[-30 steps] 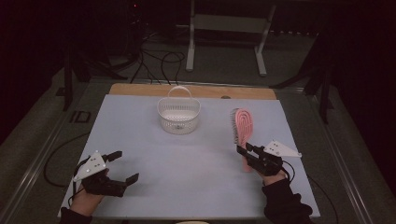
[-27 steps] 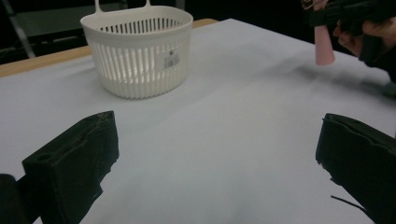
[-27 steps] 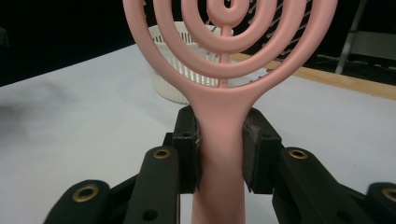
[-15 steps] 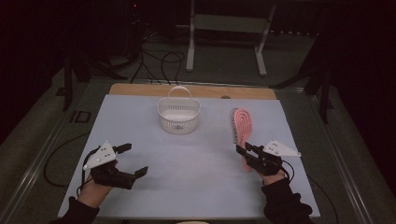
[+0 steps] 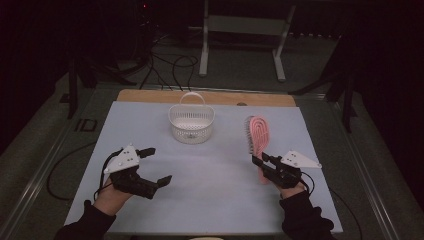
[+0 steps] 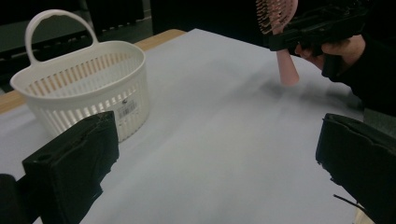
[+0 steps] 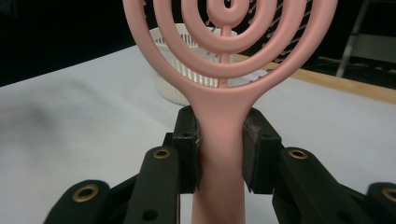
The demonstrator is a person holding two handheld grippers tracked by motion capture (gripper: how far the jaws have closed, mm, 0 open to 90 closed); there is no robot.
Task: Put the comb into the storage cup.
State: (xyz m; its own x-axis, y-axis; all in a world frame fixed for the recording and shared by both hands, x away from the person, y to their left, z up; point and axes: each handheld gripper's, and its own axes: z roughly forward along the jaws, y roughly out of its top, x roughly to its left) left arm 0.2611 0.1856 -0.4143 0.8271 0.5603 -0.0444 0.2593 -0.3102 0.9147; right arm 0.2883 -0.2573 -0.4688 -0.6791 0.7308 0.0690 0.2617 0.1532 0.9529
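A pink hairbrush [image 5: 258, 132] with a ringed open head stands tilted up off the table at the right. My right gripper [image 5: 260, 162] is shut on its handle just below the head. In the right gripper view both pads press the handle [image 7: 219, 140] of the hairbrush, and the white basket [image 7: 169, 88] shows behind it. That white slotted basket [image 5: 191, 125], with an upright handle, sits at the back middle of the table. My left gripper [image 5: 159, 165] hovers open at the front left with nothing between its jaws. The left gripper view looks past its own jaws at the basket [image 6: 79, 88] and the hairbrush [image 6: 286, 70].
A pale grey mat [image 5: 215, 200] covers the table, with a wooden strip [image 5: 150, 96] along the far edge. Cables and a metal stand's legs [image 5: 280, 55] lie on the dark floor beyond. A wide stretch of mat lies between the two grippers.
My left gripper has risen and shifted right, toward the middle of the mat, still open. The right gripper and the hairbrush have kept still.
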